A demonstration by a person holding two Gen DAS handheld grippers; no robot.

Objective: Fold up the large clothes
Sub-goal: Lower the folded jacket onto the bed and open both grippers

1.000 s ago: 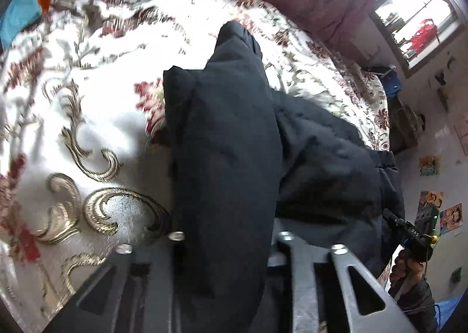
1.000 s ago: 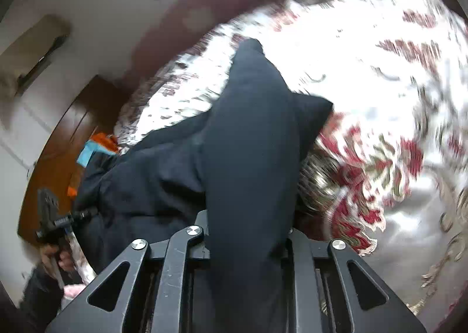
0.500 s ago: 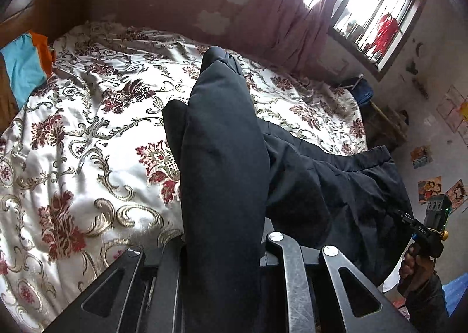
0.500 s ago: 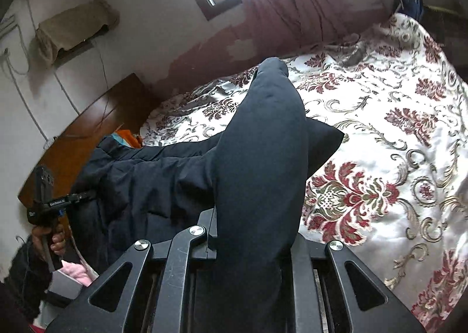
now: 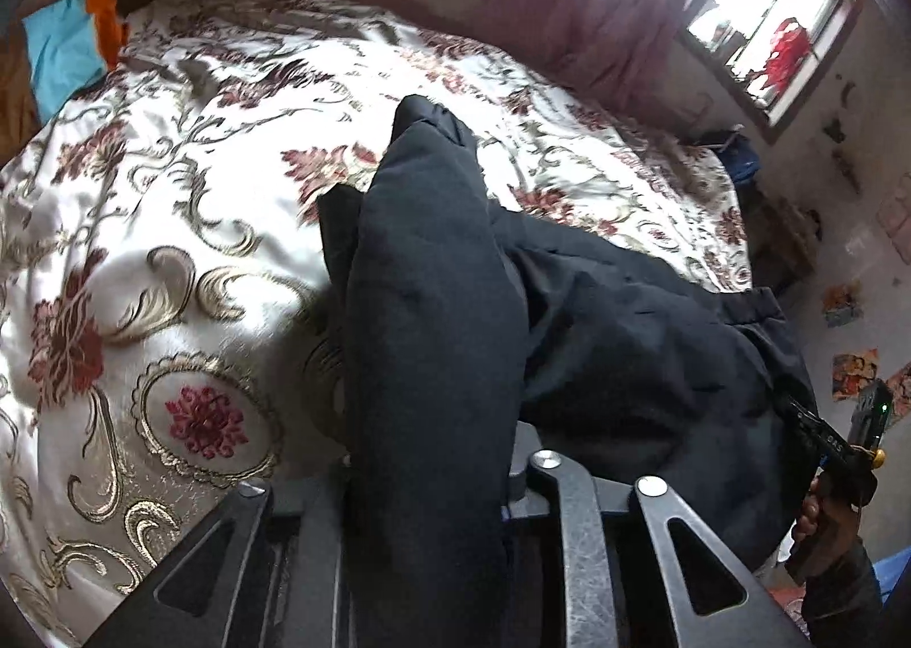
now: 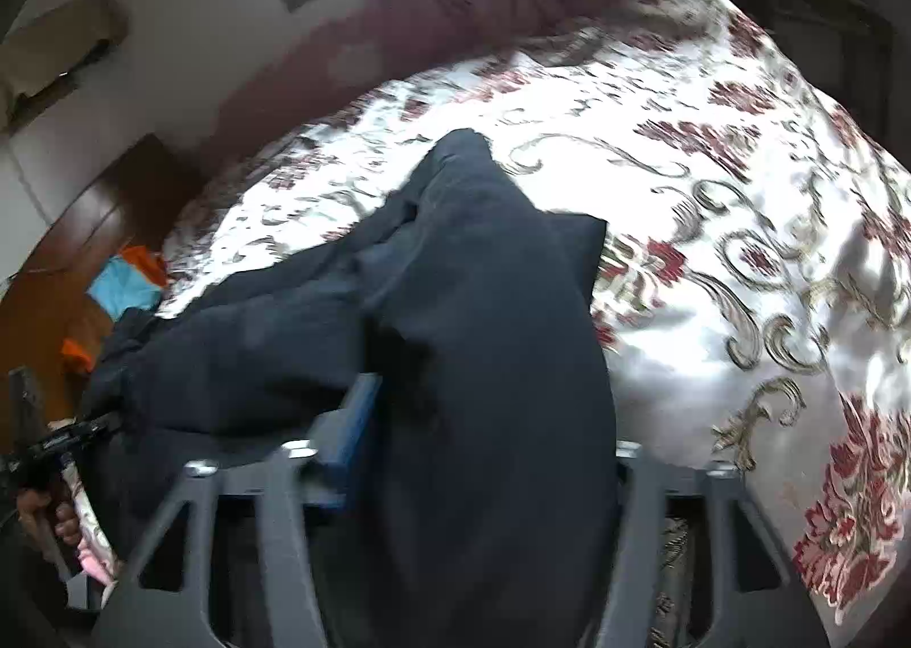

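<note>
A large black garment [image 5: 615,340] lies on the floral bedspread [image 5: 171,226]. My left gripper [image 5: 433,477] is shut on a fold of it; the black cloth [image 5: 427,318] drapes over the fingers and hides the tips. My right gripper [image 6: 484,477] holds another fold [image 6: 501,318]. Its jaws stand wider apart now, a blue pad [image 6: 353,420] shows on the left, and the cloth lies over the gap. The garment [image 6: 245,352] stretches between both grippers. Each gripper shows at the edge of the other's view: the right one [image 5: 842,454], the left one [image 6: 51,443].
The bedspread [image 6: 740,249] covers a wide bed. A wooden headboard [image 6: 85,249] with blue and orange cloths [image 6: 128,278] stands at one end. A maroon curtain [image 5: 598,10] and a window [image 5: 768,21] are behind the bed. Posters hang on the wall [image 5: 854,374].
Both grippers have tipped down toward the bed with the garment. The right gripper's jaws have spread, and its blue pad has come into sight.
</note>
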